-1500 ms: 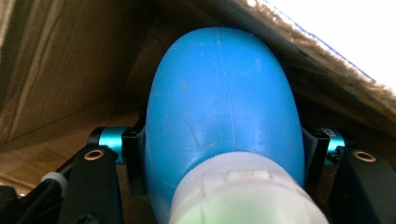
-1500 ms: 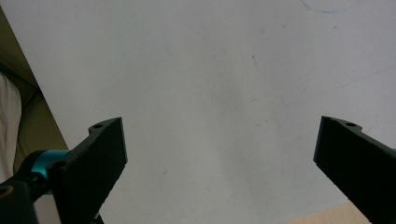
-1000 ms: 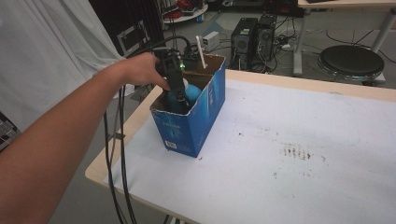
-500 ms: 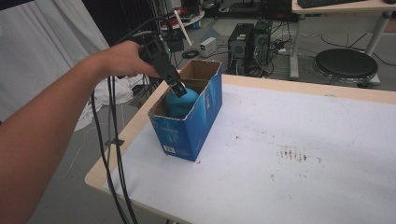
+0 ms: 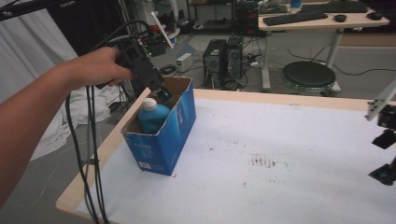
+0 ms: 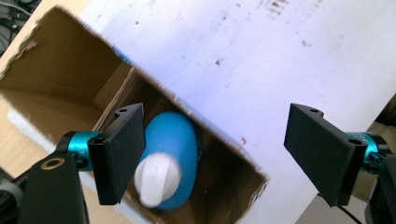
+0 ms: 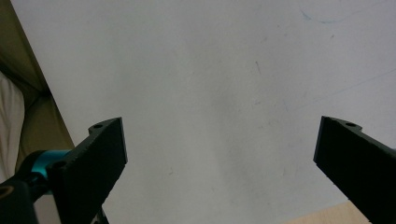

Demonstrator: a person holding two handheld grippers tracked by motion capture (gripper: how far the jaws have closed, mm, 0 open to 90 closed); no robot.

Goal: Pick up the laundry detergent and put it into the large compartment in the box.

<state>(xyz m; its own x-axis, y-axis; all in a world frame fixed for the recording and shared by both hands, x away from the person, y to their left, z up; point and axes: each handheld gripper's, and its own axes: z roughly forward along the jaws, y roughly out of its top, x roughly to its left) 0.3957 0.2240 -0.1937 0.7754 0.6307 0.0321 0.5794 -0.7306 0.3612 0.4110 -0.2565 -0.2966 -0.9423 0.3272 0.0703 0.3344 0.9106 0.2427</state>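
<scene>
White surface (image 5: 289,154), stained in spots, wood-edged. Blue box (image 5: 161,128) at its left edge, top open, brown inside. Blue bottle (image 5: 152,115) with white cap upright inside the box. Left hand (image 5: 95,67) above the box's far end, gripping the left gripper (image 6: 215,149), fingers (image 6: 122,149) spread wide over the bottle, clear of it. Right gripper (image 7: 219,163) low at the surface's right side, fingers (image 7: 100,154) spread, nothing between.
</scene>
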